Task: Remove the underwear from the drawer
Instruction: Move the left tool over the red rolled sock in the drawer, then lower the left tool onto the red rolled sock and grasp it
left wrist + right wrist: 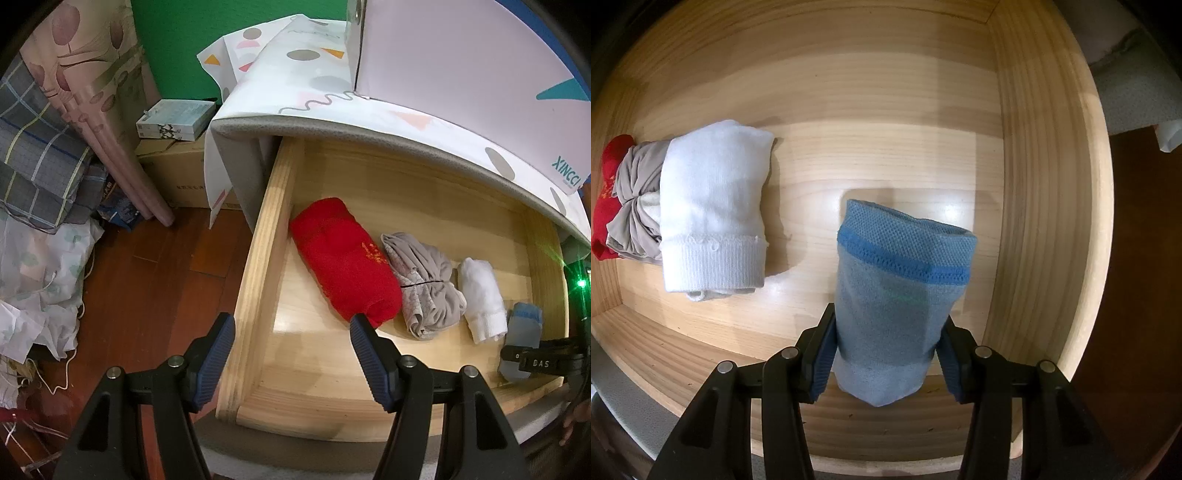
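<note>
An open wooden drawer [258, 280] holds a row of rolled garments: red [343, 258], grey [424, 284], white [482, 299] and a blue-grey roll with a blue band [522, 339]. My right gripper [886, 350] is shut on the blue-grey roll [897, 295], pads pressing its two sides near the drawer's right wall [1045, 221]; in the left wrist view it shows at the right edge [535, 362]. My left gripper [291, 332] stands open over the drawer's left front corner, nothing between its fingers. In the right wrist view the white roll [713, 210], grey roll [639, 206] and red roll [605, 195] lie to the left.
A patterned sheet covers the cabinet top [369, 110] above the drawer. To the left, on the reddish wood floor [147, 280], stand a cardboard box [173, 173] with flat boxes on it, rolled pink material [110, 147], folded plaid fabric [33, 155] and crumpled plastic [37, 280].
</note>
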A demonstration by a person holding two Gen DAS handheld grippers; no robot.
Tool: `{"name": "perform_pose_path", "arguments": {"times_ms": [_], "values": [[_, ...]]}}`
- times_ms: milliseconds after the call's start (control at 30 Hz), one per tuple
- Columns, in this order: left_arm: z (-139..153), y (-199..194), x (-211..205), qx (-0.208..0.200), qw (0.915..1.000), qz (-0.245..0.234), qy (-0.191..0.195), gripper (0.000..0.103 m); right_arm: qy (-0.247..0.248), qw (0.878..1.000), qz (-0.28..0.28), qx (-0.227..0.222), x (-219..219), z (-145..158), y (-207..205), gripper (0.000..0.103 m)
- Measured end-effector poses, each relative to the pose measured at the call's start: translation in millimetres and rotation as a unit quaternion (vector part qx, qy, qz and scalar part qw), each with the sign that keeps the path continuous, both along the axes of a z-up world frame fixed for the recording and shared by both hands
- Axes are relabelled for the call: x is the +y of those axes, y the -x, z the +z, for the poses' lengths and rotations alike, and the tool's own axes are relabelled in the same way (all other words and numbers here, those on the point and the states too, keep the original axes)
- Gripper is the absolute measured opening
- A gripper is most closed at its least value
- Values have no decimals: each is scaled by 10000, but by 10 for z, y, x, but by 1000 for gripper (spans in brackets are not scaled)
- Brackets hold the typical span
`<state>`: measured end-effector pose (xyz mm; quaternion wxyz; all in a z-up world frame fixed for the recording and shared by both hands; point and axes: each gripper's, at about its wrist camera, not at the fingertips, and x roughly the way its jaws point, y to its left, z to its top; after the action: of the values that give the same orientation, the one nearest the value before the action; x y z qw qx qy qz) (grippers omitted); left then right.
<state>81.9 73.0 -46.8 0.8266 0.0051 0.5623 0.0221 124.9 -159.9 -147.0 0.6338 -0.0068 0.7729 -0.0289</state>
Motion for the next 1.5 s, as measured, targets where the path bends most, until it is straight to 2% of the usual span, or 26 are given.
{"name": "perform_pose_path", "arguments": {"times_ms": [167,333,433,533,667,1000,1167,1267,1367,1500], "values": [[2,-14,6,63,9996,-62,256,66,-20,10000,-4,-18,6,92,-9,46],[16,-35,-94,51,9996,-196,204,66,-53,10000,-23,-20,-3,111,-18,46],[25,-84,-186,80,9990,-256,367,66,-74,10000,-33,-19,-4,145,-22,47],[10,-172,-234,123,9982,-156,571,66,-103,9999,-34,-13,-1,163,-29,47],[-40,-337,-273,192,9977,21,648,66,-131,9999,-38,-10,1,170,-43,47],[-314,-653,-341,685,9942,289,779,66,-200,9998,-69,6,-13,156,-71,47],[-505,-760,-366,971,9921,393,685,66,-210,9997,-77,10,-15,154,-79,47],[-631,-805,-378,1197,9893,417,726,66,-221,9997,-85,20,-16,154,-85,47],[-737,-846,-383,1478,9836,457,924,66,-233,9997,-92,25,-15,150,-88,48],[-818,-891,-451,1656,9832,325,694,66,-261,9996,-102,38,-32,129,-103,48]]}}
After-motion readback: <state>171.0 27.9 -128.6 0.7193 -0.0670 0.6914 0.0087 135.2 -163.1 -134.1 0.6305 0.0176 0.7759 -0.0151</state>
